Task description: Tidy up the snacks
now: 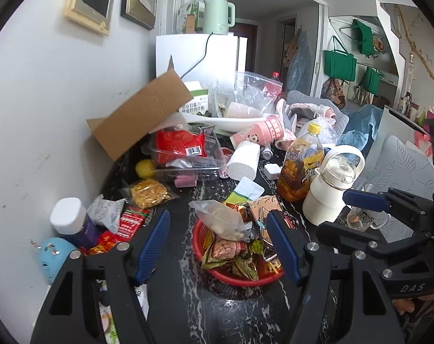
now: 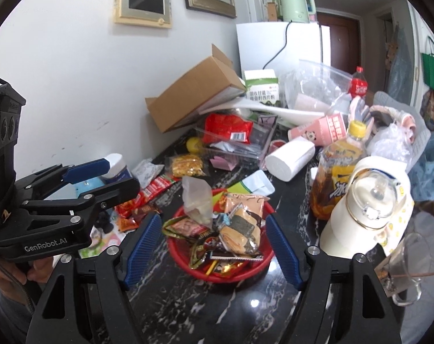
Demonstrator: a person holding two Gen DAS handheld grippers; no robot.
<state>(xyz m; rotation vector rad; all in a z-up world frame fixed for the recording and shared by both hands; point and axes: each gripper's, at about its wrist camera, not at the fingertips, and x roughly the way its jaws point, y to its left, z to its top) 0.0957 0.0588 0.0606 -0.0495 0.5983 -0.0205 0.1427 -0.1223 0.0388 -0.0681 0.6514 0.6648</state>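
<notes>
Both grippers hang above the near edge of the dark marble table, pointing down and forward at the clutter.

Left gripper: jaws apart, nothing between the blue pads. Right gripper: jaws apart as well, nothing held; through its gap the basket shows below, not touched.

Red basket stands near the front edge, centre of the table. It is already heaped: a clear bag of pale pieces on top, a seaweed-cracker packet, several dark and green wrappers under these.

Still loose, judged from how things lie:
- left of the basket, by the wall: red sachets, a grey-white packet, a bag of yellow corn-like snack;
- farther back: a red packet in a clear plastic tray;
- a green-and-white pouch just behind the basket, touching or overlapping its rim; cannot tell which.

Not snacks, and crowding the right side: iced-tea bottle, cream flask, paper roll, cardboard box.

Estimate: roughly half done. At least 4 loose packets remain, mostly on the left.
</notes>
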